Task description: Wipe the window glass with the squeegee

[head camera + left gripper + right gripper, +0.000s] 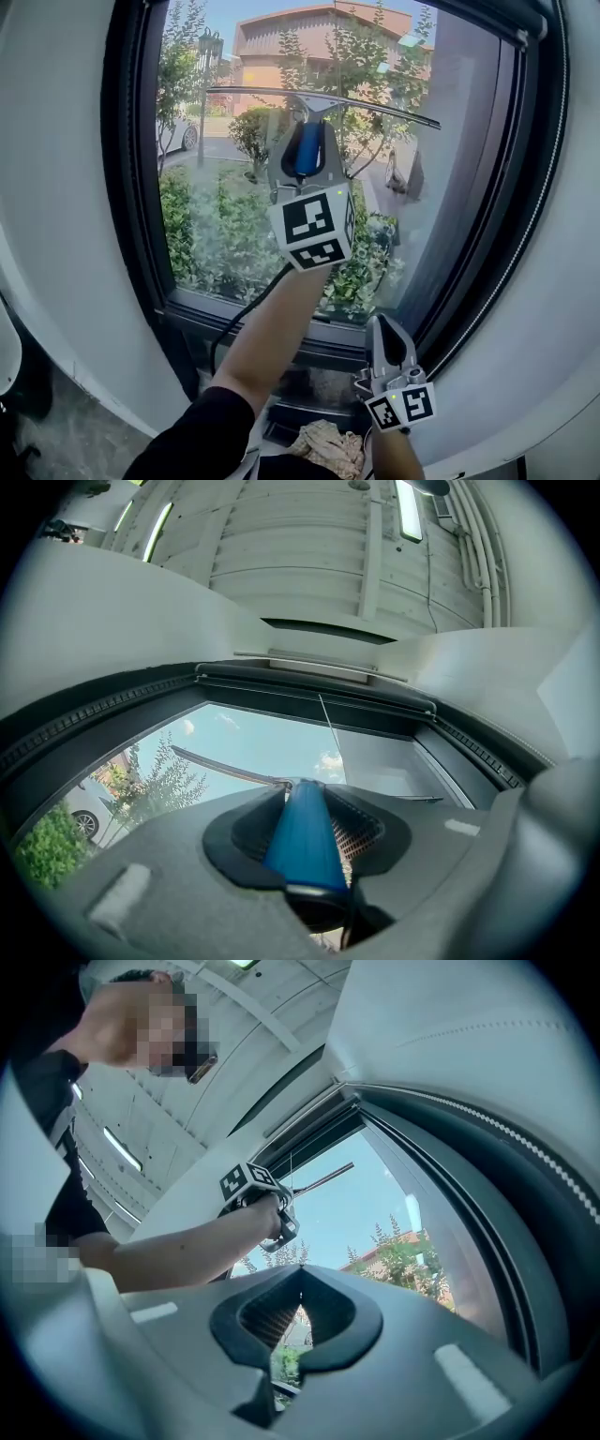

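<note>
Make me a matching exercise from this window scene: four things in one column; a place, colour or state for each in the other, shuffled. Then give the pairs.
Things
1. squeegee
2. right gripper
3. cloth
4. window frame

Descriptions
A. black
B. crumpled, lowest of the four
C. raised, held in the left gripper
D. low, fingers shut on nothing

Pairs: 1-C, 2-D, 3-B, 4-A
</note>
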Action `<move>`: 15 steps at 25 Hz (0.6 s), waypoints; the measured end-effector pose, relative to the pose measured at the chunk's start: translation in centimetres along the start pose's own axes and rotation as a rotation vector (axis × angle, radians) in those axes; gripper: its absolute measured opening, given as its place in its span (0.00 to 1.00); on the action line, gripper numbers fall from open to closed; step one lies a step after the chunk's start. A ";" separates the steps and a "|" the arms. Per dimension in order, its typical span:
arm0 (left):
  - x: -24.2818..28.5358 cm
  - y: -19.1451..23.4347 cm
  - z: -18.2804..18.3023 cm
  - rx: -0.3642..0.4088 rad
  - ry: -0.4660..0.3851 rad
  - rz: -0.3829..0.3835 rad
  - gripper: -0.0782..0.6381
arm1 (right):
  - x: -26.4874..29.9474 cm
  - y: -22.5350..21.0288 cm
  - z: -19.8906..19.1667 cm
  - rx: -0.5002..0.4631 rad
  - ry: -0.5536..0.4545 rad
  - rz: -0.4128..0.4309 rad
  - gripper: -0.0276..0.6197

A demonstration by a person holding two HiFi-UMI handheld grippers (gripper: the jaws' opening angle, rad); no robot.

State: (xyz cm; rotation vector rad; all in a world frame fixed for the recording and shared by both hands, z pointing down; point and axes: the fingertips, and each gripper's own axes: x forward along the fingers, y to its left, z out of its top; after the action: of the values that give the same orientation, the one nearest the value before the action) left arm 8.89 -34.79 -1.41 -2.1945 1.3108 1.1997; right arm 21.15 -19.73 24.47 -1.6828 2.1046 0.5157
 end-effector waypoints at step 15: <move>-2.2 0.4 -1.5 0.002 0.019 -0.011 0.30 | -0.7 -0.1 -1.4 0.008 0.038 -0.029 0.05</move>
State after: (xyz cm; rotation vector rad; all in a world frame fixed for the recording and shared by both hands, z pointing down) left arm 8.82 -34.71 1.26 -2.2144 1.3051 1.1760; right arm 21.24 -19.89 26.02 -1.7296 2.1026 0.4694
